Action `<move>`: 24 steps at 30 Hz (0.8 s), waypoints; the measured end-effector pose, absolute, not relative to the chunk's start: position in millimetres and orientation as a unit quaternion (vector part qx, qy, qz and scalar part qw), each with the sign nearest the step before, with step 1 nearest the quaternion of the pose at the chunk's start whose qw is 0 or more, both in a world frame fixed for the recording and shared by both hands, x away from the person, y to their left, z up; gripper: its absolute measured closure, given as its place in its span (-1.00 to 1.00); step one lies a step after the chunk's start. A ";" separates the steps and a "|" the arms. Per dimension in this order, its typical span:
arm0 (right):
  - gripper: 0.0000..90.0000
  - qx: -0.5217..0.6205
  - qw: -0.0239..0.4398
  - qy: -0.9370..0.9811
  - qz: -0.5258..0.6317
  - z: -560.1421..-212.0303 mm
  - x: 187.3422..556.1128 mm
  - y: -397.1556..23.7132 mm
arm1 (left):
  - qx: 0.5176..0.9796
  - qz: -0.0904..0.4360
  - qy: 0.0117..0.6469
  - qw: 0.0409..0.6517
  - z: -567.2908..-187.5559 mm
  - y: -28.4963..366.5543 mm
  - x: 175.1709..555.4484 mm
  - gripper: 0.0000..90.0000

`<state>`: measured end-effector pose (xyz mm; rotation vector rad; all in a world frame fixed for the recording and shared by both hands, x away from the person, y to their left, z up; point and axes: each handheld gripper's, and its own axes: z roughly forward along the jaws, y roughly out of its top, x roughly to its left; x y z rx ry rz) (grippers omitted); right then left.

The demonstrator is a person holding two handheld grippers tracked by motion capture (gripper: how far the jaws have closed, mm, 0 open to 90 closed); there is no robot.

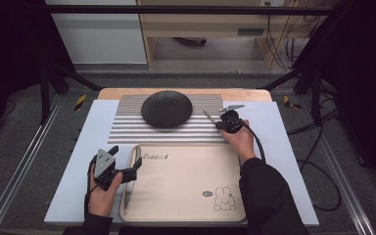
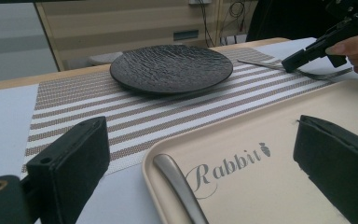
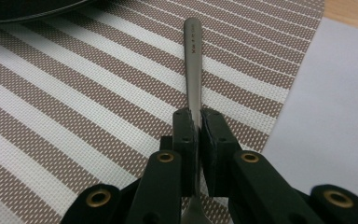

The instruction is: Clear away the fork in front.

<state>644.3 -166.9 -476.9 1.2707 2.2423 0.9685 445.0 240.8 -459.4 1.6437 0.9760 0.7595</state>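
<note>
The left gripper (image 1: 127,164) is hovering with its jaws spread wide over the near left corner of the beige tray (image 1: 186,196), which is showing "Rabbit" in curly script and a small rabbit drawing. On the tray's edge a steel handle (image 2: 179,189) is lying. To the right, past the black plate (image 1: 166,108), the right gripper (image 3: 198,135) is pinching a slim, matte steel fork (image 3: 193,60) by its neck, its handle, stamped with unreadable letters, lying on the striped mat (image 1: 127,129).

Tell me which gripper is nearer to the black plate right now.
Right. The right gripper is shut on the fork on the striped placemat, just beside the black plate. The left gripper hangs open over the tray's near left corner, well short of the plate.
</note>
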 end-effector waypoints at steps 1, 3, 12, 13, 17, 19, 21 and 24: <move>0.89 0.451 0.191 0.800 0.346 -476.5 643.6 -166.9 | 0.684 0.316 0.407 0.516 -459.4 240.7 445.1 -0.92; 0.89 0.449 0.190 0.802 0.346 -475.4 642.4 -167.2 | 0.685 0.316 0.406 0.515 -459.4 240.6 445.1 -0.92; 0.89 0.437 0.184 0.808 0.350 -468.9 637.4 -164.8 | 0.685 0.317 0.406 0.515 -459.2 240.7 444.8 -0.92; 0.89 0.435 0.185 0.808 0.352 -467.5 636.6 -164.3 | 0.685 0.317 0.406 0.515 -459.3 240.8 444.9 -0.92; 0.89 0.427 0.188 0.811 0.353 -460.9 633.4 -162.6 | 0.685 0.318 0.406 0.515 -459.2 240.9 444.8 -0.92; 0.89 0.423 0.191 0.812 0.353 -457.8 631.4 -162.9 | 0.686 0.319 0.405 0.514 -459.1 240.6 444.6 -0.92; 0.89 0.419 0.190 0.815 0.353 -455.1 628.6 -163.4 | 0.687 0.320 0.404 0.513 -459.1 240.2 444.6 -0.92; 0.89 0.412 0.188 0.819 0.352 -450.8 623.8 -164.3 | 0.689 0.321 0.402 0.511 -459.4 239.4 444.8 -0.92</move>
